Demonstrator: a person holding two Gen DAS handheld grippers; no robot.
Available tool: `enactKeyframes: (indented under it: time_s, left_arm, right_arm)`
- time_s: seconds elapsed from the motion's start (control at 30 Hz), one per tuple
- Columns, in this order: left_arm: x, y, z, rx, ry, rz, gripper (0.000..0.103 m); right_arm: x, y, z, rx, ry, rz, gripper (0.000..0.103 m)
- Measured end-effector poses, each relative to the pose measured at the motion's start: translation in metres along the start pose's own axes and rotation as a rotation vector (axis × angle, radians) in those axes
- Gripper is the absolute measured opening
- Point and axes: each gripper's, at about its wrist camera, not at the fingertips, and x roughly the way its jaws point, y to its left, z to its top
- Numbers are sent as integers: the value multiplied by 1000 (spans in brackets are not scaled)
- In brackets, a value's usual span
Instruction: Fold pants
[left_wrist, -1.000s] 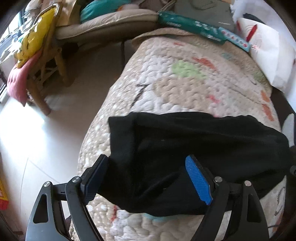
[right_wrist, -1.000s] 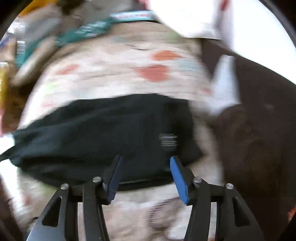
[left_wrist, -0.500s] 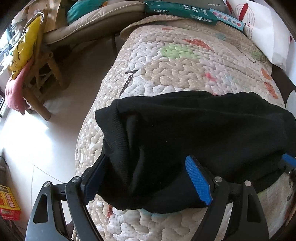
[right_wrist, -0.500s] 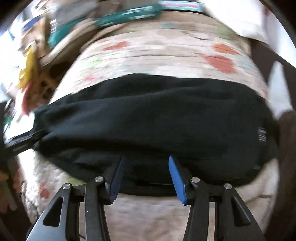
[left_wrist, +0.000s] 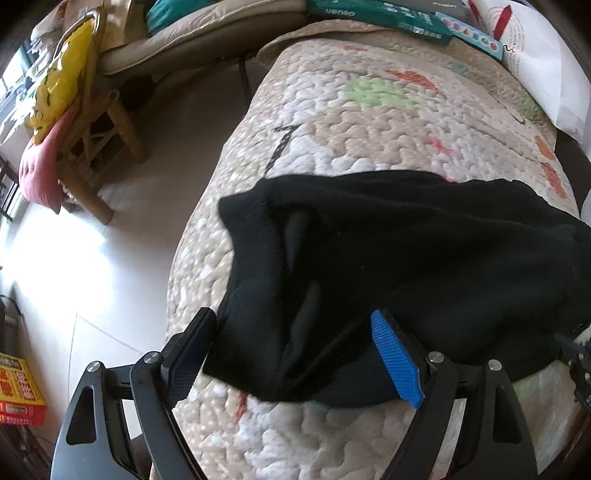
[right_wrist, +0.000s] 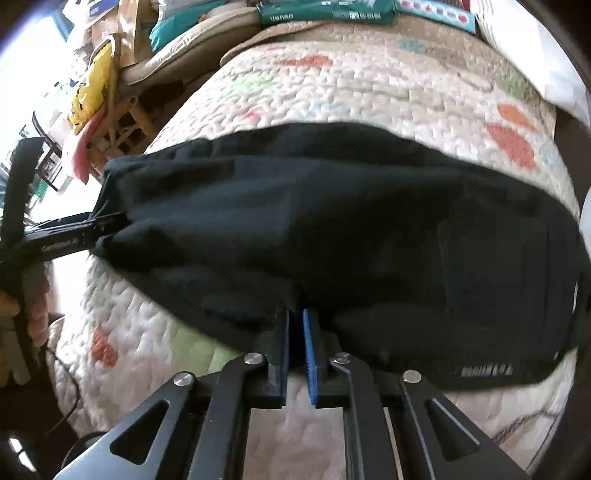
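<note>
Quilted bedspread (left_wrist: 388, 122), black pants (right_wrist: 332, 229) bunched crosswise, near edge pinched

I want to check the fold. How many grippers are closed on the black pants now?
1. The right gripper pinches the near edge of the pants; the left gripper straddles the left end, jaws wide open.

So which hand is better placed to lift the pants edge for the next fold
Right, probably. The right tool is already shut on the near edge of the black pants; the left tool is open, straddling one end.
</note>
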Motion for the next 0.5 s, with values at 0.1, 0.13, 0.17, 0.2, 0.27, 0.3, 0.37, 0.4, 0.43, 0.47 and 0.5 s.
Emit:
enactKeyframes:
  time_s: [0.1,0.13,0.17,0.2,0.27,0.3,0.37,0.4,0.43,0.47,0.5]
  left_arm:
    - [-4,10,-1,-38,8,-12,85]
    - [-7,12,-1,-53,-2,-12,85]
    - [-9,12,0,-59,-17,-11,85]
    - [-15,12,2,-62,-47,-15,85]
    - [-26,8,5,-57,-115,-45,85]
    - [-30,4,6,-43,-137,-52,85]
    - [-26,-9,7,4,-131,-41,85]
    - [-20,-15,7,23,-108,-38,85]
    - [-12,-20,5,37,-73,-48,85]
    - [-8,-22,4,43,-54,-51,85]
    - [-4,-24,2,60,-36,-42,85]
  right_arm:
    - [-2,3,-14,-12,77,45,3]
    - [-3,4,-19,-23,96,54,3]
    - [-8,4,-20,-36,96,59,3]
    - [-14,4,-18,-41,81,60,3]
    - [-31,-2,-5,-21,17,57,3]
    - [-40,-8,8,10,-27,45,4]
    - [-44,-19,32,47,-85,16,8]
    - [-43,-22,47,56,-114,-4,10]
    - [-41,-22,56,56,-133,-13,21]
    - [-36,-20,71,50,-151,-15,46]
    - [-26,-18,86,38,-145,-10,61]
